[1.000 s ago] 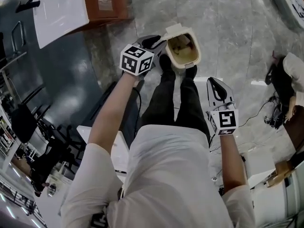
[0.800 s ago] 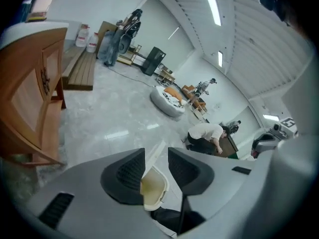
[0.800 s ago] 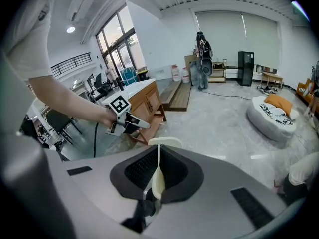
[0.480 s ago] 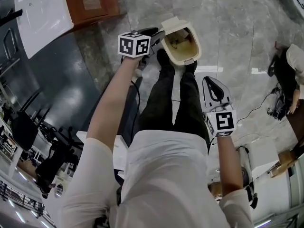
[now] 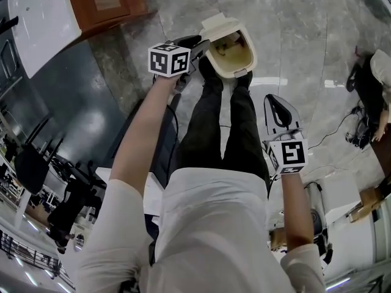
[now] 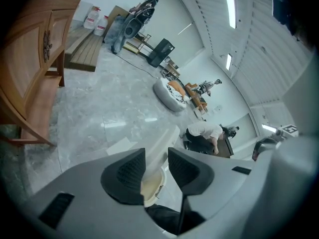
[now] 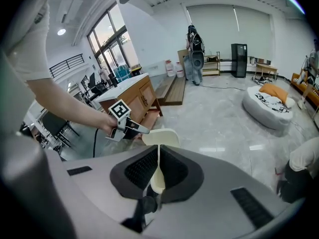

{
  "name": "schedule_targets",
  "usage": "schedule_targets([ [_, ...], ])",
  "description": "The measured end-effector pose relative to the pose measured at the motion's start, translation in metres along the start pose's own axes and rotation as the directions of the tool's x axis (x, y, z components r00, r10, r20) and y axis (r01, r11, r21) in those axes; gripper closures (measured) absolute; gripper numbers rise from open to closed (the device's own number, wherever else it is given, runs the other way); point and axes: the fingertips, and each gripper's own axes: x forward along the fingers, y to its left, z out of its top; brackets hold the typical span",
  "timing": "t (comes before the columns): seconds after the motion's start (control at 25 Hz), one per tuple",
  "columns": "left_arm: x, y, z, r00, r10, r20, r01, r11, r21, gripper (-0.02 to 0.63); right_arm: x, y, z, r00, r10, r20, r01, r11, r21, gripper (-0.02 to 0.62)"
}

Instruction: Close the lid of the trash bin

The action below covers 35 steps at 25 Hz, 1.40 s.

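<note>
The cream trash bin (image 5: 247, 63) stands on the marble floor in front of my shoes, its lid (image 5: 217, 24) tipped up at the far side. My left gripper (image 5: 197, 43) sits at the bin's left rim with its jaws apart. They have just been opening, and no pad presses on anything. In the left gripper view the lid (image 6: 162, 143) and the bin rim (image 6: 154, 185) show through the gap of the left gripper (image 6: 156, 156). My right gripper (image 5: 276, 105) hangs beside my right leg, shut and empty. The right gripper view shows its jaws (image 7: 158, 156) together, with the lid (image 7: 162, 136) and the left gripper (image 7: 130, 126) beyond.
A wooden cabinet (image 5: 104, 2) and a white tabletop (image 5: 36, 17) stand at the far left. A person (image 5: 372, 84) crouches at the right, near cables (image 5: 342, 139) on the floor. A white beanbag (image 7: 269, 106) lies further off. My legs (image 5: 226, 127) reach up to the bin.
My left gripper has sunk and rolled beside the bin's left rim. The right gripper has dropped a little next to my leg. The lid still stands up.
</note>
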Motion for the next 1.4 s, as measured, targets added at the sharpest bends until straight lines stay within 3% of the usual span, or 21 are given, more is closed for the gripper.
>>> schedule_targets([
  [0.68,0.034,-0.045,-0.084,0.998,0.007,-0.057,0.004,0.981,0.192,0.465,-0.003,-0.022,-0.055,1.000,0.013,-0.028,-0.012,0.999,0.041,0.561],
  [1.04,0.062,-0.055,-0.134,0.990,0.071,-0.124,-0.030,0.952,0.304,0.465,0.002,-0.038,-0.092,0.999,0.011,-0.036,-0.007,0.996,0.084,0.561],
  [1.4,0.083,-0.053,-0.166,0.985,0.087,-0.152,-0.035,0.948,0.316,0.465,0.012,-0.046,-0.124,0.999,0.020,-0.036,-0.016,0.994,0.112,0.561],
])
